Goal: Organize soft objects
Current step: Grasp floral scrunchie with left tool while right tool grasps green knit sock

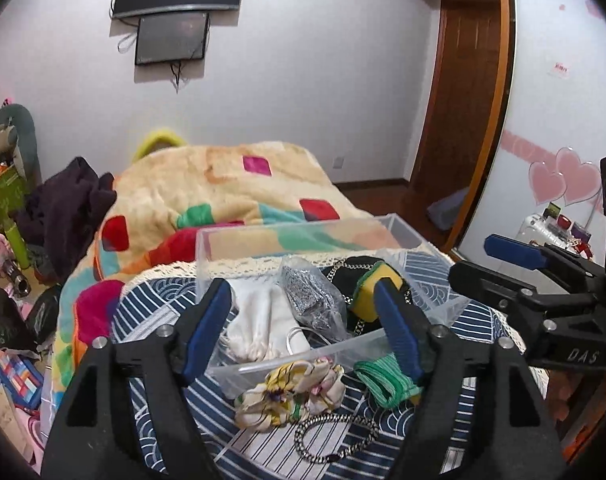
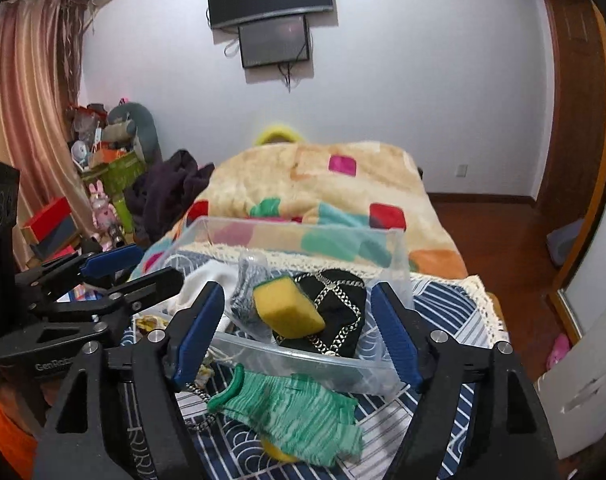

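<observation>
A clear plastic bin (image 1: 303, 354) (image 2: 303, 354) stands on a blue patterned cloth. It holds white gloves (image 1: 263, 320), a silvery bag (image 1: 309, 300), a black chain-trimmed pouch (image 2: 335, 316) and a yellow sponge (image 2: 287, 312) (image 1: 377, 286). In front of the bin lie a floral scrunchie (image 1: 291, 392), a green knit glove (image 2: 295, 416) (image 1: 383, 380) and a black-and-white cord band (image 1: 335, 436). My left gripper (image 1: 303, 336) is open and empty above the bin's near wall. My right gripper (image 2: 295, 332) is open and empty, above the green glove.
The cloth (image 1: 479, 320) covers a small table with a lace edge. Behind it is a bed with a colourful blanket (image 1: 231, 188) and dark clothes (image 1: 67, 208). Clutter fills the floor at left (image 1: 7, 340). A wardrobe (image 1: 551, 120) stands at right.
</observation>
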Motion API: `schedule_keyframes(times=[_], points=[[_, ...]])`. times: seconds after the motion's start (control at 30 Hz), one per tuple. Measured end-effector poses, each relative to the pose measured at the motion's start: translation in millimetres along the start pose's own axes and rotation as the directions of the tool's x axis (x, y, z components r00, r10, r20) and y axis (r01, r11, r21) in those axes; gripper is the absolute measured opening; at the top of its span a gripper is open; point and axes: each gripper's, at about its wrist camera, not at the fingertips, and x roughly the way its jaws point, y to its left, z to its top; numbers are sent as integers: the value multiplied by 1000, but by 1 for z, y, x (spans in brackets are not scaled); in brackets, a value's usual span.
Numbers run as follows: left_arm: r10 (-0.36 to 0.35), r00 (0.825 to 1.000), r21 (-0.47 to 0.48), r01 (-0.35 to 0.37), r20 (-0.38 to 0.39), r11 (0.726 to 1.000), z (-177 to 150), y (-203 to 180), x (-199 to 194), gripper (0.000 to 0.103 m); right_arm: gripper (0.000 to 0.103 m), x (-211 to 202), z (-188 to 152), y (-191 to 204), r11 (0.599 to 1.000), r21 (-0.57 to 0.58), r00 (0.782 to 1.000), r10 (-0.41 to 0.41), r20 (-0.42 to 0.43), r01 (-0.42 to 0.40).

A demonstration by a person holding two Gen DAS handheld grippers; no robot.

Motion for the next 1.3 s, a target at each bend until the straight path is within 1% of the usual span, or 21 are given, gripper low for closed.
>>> schedule_keyframes(times=[0.07,0.17,0.2,0.3,0.4,0.53,0.6,0.73,0.83,0.87,0.9,0.93,0.97,1.0,1.03,1.1,1.13,1.2,1.23,1.3], points=[[-4,1000,3,4,12,1000,-3,1,-9,80,84,-7,-1,0,1000,6,1000,-8,24,7],[8,1000,2,-8,13,1000,-11,3,-15,88,84,-9,-6,0,1000,8,999,-13,29,13],[11,1000,3,-11,8,1000,-14,3,-16,89,84,-9,-8,0,1000,11,1000,-9,24,9],[25,999,8,-25,-23,1000,-27,5,-12,89,84,-4,-17,0,1000,12,1000,-5,-1,5],[27,997,-4,-28,-72,1000,-42,9,-3,89,84,2,-28,0,1000,15,999,-3,-38,4],[24,990,-35,-29,-142,999,-63,16,12,89,84,12,-45,-4,1000,25,996,7,-91,-4],[29,985,-38,-36,-171,999,-71,18,21,89,84,19,-53,-6,999,43,992,29,-121,-24],[55,980,-41,-64,-192,997,-77,18,31,89,84,29,-64,-7,998,59,986,37,-165,-27],[67,980,-44,-77,-185,996,-77,18,32,87,84,34,-70,-7,998,55,981,44,-189,-34],[67,980,-44,-76,-188,996,-78,18,32,82,84,36,-72,-8,998,56,980,47,-195,-37],[63,978,-44,-73,-197,996,-78,18,34,74,84,36,-73,-7,997,60,979,51,-197,-40],[53,975,-48,-65,-215,997,-80,19,38,69,84,36,-74,-8,997,66,978,57,-199,-45],[41,972,-59,-57,-232,997,-81,22,41,59,81,35,-74,-9,996,72,979,61,-196,-48],[36,970,-73,-55,-240,996,-82,24,42,48,76,33,-75,-9,996,74,979,63,-194,-49],[26,969,-90,-49,-244,995,-83,26,43,44,72,31,-74,-10,996,76,980,64,-190,-50],[6,969,-110,-34,-245,993,-83,29,43,31,62,27,-74,-12,995,83,981,68,-181,-54],[3,969,-114,-31,-246,993,-84,29,43,28,59,25,-75,-13,994,89,981,74,-177,-59],[6,969,-107,-33,-247,994,-86,27,42,17,45,24,-75,-14,994,86,981,82,-174,-67],[9,970,-96,-33,-245,995,-87,25,41,16,43,24,-76,-15,994,82,982,84,-171,-71],[17,972,-73,-35,-233,997,-88,20,38,13,33,20,-77,-13,995,71,984,85,-154,-75]])
